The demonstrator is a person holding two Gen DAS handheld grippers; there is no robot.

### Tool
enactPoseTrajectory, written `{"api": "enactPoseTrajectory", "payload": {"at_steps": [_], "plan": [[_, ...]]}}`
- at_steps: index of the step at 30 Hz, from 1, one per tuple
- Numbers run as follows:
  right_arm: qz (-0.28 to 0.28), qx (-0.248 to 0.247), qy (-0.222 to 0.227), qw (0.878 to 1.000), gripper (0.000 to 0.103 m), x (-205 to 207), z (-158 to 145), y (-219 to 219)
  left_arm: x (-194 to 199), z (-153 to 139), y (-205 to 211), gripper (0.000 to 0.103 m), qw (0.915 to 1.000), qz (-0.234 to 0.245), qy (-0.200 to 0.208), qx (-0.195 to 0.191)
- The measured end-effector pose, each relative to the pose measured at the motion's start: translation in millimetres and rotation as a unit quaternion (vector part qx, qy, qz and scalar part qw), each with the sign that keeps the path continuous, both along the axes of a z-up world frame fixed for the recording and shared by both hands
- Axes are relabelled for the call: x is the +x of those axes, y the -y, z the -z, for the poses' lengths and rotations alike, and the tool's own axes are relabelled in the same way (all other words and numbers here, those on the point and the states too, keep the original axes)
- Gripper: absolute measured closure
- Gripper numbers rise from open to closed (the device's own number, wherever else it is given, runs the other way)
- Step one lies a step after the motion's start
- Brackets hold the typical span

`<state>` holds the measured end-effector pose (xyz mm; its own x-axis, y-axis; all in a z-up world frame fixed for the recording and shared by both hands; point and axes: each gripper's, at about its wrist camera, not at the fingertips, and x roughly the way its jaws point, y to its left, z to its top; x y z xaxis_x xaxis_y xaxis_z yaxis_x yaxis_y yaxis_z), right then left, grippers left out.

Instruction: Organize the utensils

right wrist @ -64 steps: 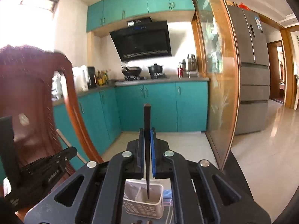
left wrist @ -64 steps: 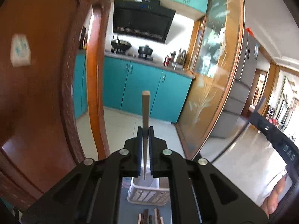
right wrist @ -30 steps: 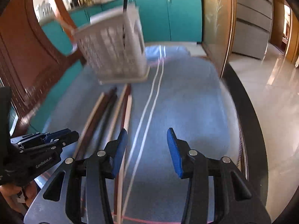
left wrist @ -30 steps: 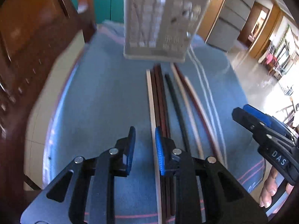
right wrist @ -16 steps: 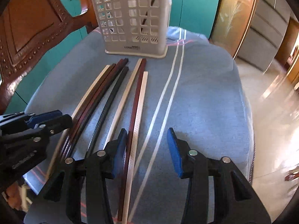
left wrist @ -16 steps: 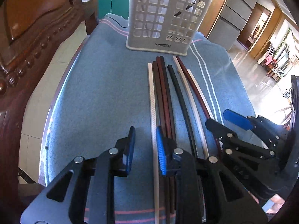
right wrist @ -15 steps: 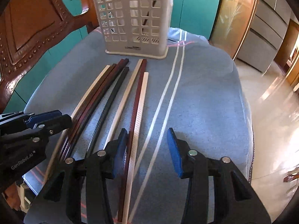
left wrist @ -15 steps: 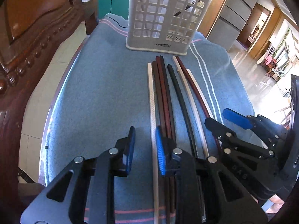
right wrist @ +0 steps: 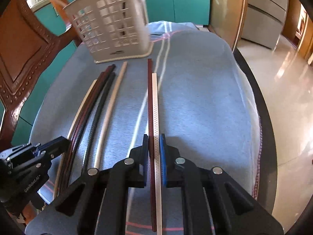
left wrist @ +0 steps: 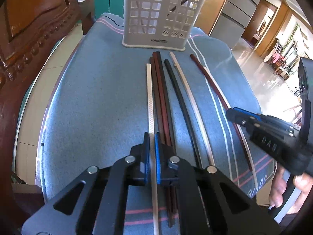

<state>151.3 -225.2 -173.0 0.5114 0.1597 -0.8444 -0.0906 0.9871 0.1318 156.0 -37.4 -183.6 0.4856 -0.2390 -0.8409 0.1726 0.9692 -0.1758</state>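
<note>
Several chopsticks lie side by side on a blue cloth (left wrist: 97, 98) in front of a white slotted utensil basket (left wrist: 160, 15), which also shows in the right wrist view (right wrist: 113, 27). My left gripper (left wrist: 151, 137) is shut on the leftmost white chopstick (left wrist: 149, 98). My right gripper (right wrist: 154, 139) is shut on a dark red chopstick (right wrist: 150, 98) and a white chopstick (right wrist: 155, 101) together. Between them lie brown chopsticks (left wrist: 160, 98), a black one (left wrist: 178, 90) and a cream one (left wrist: 187, 90).
A carved wooden chair (left wrist: 29, 29) stands at the left of the table. The table's dark rim (right wrist: 260, 101) and tiled floor are at the right. Teal cabinets stand behind the basket.
Both grippers have closed from open onto chopsticks. The right gripper's pair has shifted right, away from the other chopsticks. Earlier, both grippers dropped a chopstick each into the basket.
</note>
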Motion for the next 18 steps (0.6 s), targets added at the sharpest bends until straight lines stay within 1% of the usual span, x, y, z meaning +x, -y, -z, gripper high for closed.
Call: {"api": "enactPoseTrajectory", "payload": {"at_steps": [6, 12, 18], "plan": [[0.007, 0.005, -0.001, 1.000, 0.091, 0, 1, 5, 1, -1, -4, 0.097, 0.9999, -0.002, -0.004, -0.012], [0.005, 0.005, 0.001, 1.000, 0.091, 0, 1, 4, -6, -8, -11, 0.097, 0.9997, -0.007, 0.003, -0.023], [-0.001, 0.008, 0.012, 1.000, 0.091, -2, -5, 3, -11, -17, -15, 0.097, 0.9995, -0.005, 0.016, -0.026]]}}
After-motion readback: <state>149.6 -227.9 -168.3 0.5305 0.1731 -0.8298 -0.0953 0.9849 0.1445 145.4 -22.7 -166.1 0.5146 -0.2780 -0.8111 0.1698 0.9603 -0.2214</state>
